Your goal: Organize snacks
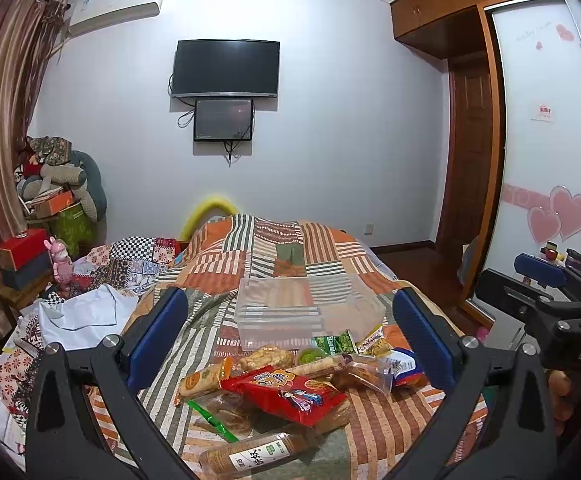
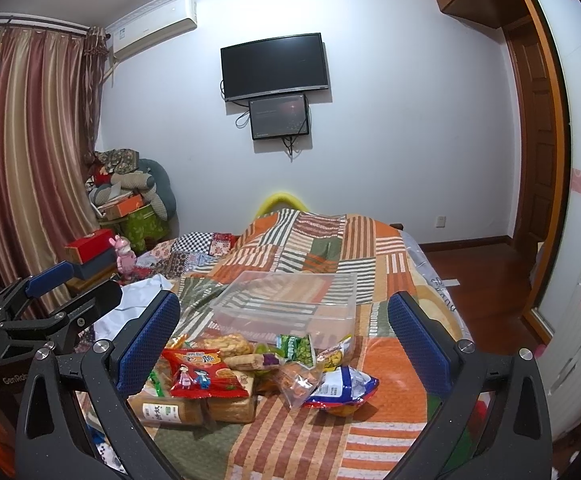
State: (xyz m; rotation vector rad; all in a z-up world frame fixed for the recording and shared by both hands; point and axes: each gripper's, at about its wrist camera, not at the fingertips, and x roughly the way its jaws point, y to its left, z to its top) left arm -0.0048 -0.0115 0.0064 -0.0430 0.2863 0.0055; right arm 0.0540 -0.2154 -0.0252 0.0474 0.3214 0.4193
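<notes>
1. Our left gripper (image 1: 290, 340) hangs above the bed with its blue fingers (image 1: 158, 336) spread wide and nothing between them.
2. Our right gripper (image 2: 286, 340) hangs the same way, its fingers (image 2: 148, 340) wide apart and empty; each gripper shows at the edge of the other's view.
3. The snacks lie in a loose heap on the striped patchwork bedspread (image 1: 390, 412), below and between our spread fingers.
4. On top of the heap is a red packet (image 1: 286, 394) with cartoon figures; a roll of biscuits (image 1: 250, 456) lies nearest us, and a blue and white bag (image 2: 340, 390) sits on the right side of the pile.
5. Small green packets (image 2: 300, 350) lie at the far edge of the heap, just beside the box.
6. A clear plastic box (image 1: 310, 312) stands on the bedspread just behind the snacks, with none of them inside it.
7. A dark television (image 1: 226, 68) hangs on the far wall.
</notes>
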